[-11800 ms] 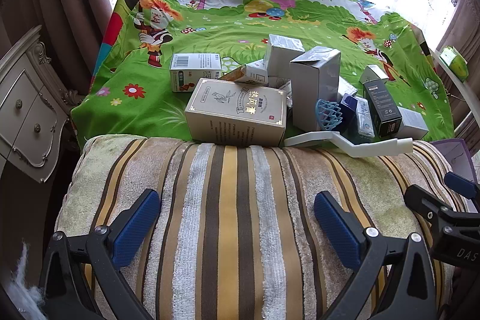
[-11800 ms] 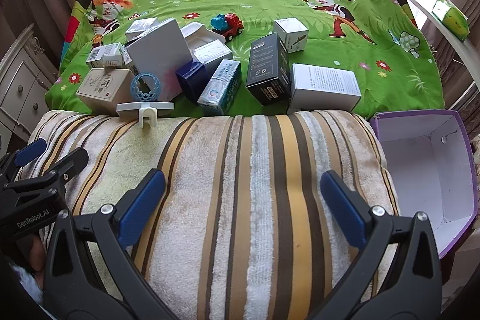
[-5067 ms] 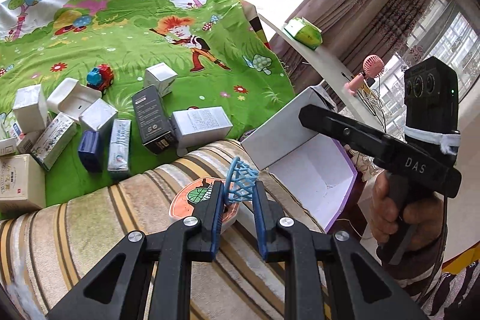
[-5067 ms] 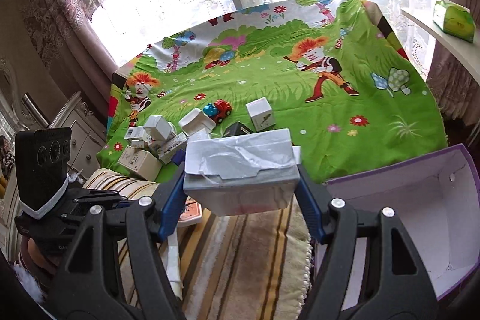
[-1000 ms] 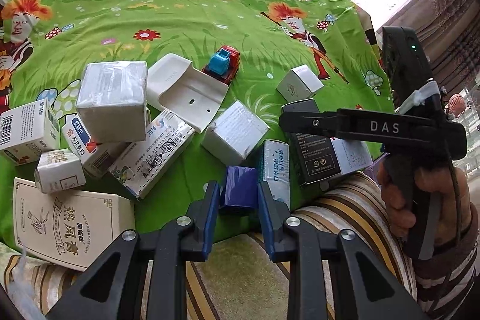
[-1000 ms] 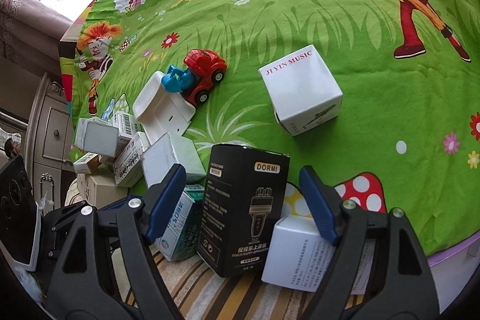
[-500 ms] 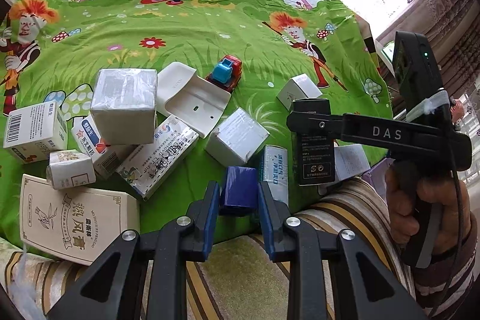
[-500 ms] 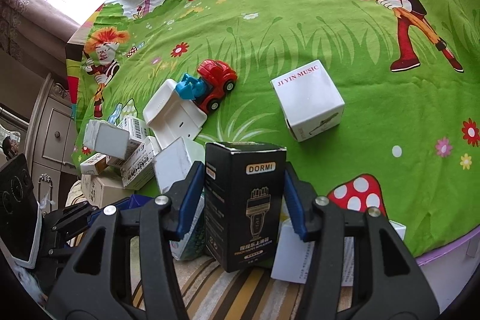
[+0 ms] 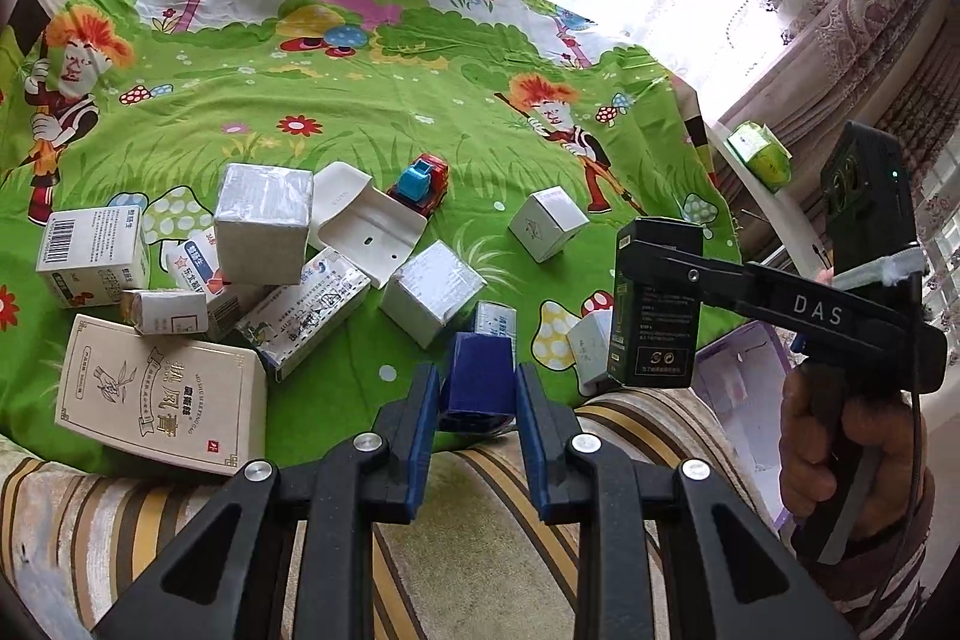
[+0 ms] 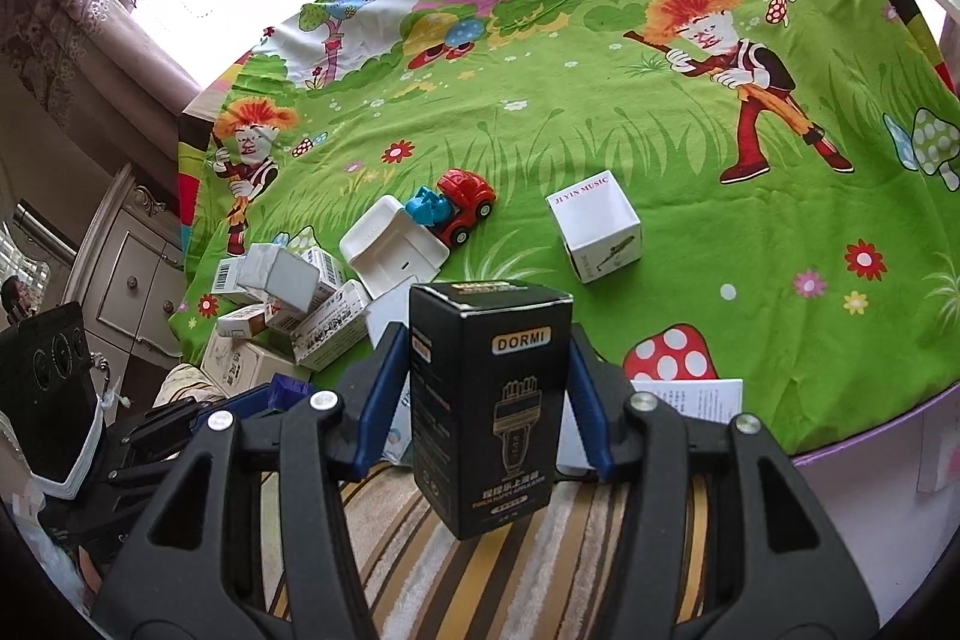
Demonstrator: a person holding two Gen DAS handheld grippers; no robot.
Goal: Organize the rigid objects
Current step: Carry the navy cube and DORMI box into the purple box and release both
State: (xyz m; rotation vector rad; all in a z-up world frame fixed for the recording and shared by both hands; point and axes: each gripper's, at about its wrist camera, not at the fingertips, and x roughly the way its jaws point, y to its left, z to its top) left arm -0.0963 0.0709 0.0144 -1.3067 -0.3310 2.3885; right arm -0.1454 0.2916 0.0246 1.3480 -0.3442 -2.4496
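Note:
My left gripper (image 9: 474, 400) is shut on a small dark blue box (image 9: 478, 382), held just above the near edge of the green cartoon cloth (image 9: 360, 100). My right gripper (image 10: 480, 388) is shut on a black DORMI box (image 10: 489, 400), lifted upright off the cloth; it also shows in the left wrist view (image 9: 657, 304). The purple-rimmed white storage box (image 9: 744, 388) sits low at the right, partly hidden behind the right gripper; its rim (image 10: 870, 436) shows in the right wrist view.
Several boxes lie on the cloth: a beige flat box (image 9: 162, 394), a white cube (image 10: 594, 226), a grey-white cube (image 9: 264, 220), an open white case (image 9: 366, 220), and a red and blue toy truck (image 10: 456, 208). A striped towel (image 9: 480, 550) lies below.
My right gripper closed on the black DORMI box and lifted it off the cloth. My left gripper, holding the blue box, has risen and pulled back slightly.

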